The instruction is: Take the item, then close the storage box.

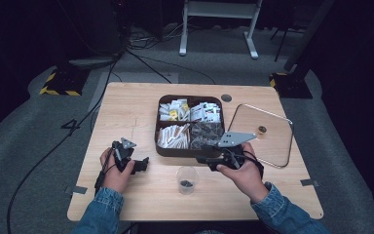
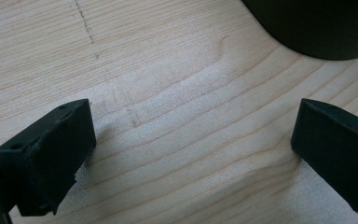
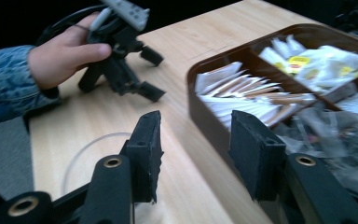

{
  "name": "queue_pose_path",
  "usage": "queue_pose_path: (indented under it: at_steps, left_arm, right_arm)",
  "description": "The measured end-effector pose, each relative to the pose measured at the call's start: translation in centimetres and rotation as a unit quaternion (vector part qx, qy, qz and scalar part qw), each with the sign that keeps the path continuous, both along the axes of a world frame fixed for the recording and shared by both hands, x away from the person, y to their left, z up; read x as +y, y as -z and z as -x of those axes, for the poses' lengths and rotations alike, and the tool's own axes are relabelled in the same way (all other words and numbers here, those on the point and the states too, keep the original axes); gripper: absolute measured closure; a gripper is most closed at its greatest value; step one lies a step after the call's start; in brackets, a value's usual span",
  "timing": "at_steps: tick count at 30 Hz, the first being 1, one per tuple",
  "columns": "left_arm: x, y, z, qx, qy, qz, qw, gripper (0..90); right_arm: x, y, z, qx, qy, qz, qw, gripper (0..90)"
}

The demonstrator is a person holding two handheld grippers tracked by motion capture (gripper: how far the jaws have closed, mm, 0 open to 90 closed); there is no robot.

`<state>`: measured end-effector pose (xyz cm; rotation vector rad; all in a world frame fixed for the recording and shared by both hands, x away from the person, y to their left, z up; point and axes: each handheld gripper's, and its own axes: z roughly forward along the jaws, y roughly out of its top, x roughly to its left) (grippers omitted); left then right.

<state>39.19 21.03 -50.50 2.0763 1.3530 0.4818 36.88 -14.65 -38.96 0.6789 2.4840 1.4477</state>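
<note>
Right gripper fingers part open, nothing between them, jaws hanging over the near wall of the brown compartment box by its dark-packet section, so likely lined up to pick a packet from it, or just done with one. Left gripper jaws wide apart, empty, sitting low on bare wooden table left of the box; looks parked out of the way while the right works. Clear plastic cup stands upright on the table just in front of the box, between the hands, near the right gripper; something small and dark at the bottom, can't tell what. Box has four sections: white sachets front left, dark crinkly packets front right, white-yellow packets behind. Glass lid with knob lies flat right of the box, so contents are open to reach.
</note>
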Motion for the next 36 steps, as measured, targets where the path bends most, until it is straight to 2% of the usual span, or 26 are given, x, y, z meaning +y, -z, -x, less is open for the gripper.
queue_pose_path:
  at_steps: [7,14,18,22,27,36]
  left_arm:
    - [0.0,0.0,0.0,0.0,0.0,0.0,1.0,0.1]
    - [0.0,0.0,0.0,-0.001,-0.001,0.001,1.0,0.1]
    - [0.1,0.0,-0.1,-0.002,-0.006,0.001,1.0,0.0]
    - [0.3,0.0,-0.3,-0.002,-0.008,0.0,1.0,0.1]
    - [0.4,0.0,-0.2,-0.002,-0.004,-0.003,1.0,0.1]
    - [0.4,0.0,-0.2,-0.002,-0.003,-0.003,1.0,0.1]
  right_arm:
    - [-2.1,-0.5,-1.5,-0.007,0.04,-0.004,0.9992,54.8]
    - [-4.5,-0.4,-3.6,-0.01,0.089,0.003,0.9959,53.3]
    - [-6.0,0.1,-5.3,0.007,0.116,-0.006,0.9932,52.4]
    - [-8.0,0.5,-6.8,0.005,0.153,0.005,0.9883,51.9]
    - [-9.7,0.9,-8.1,0.007,0.184,0.012,0.9829,50.4]
    - [-13.0,3.2,-10.7,0.023,0.25,0.034,0.9673,46.6]
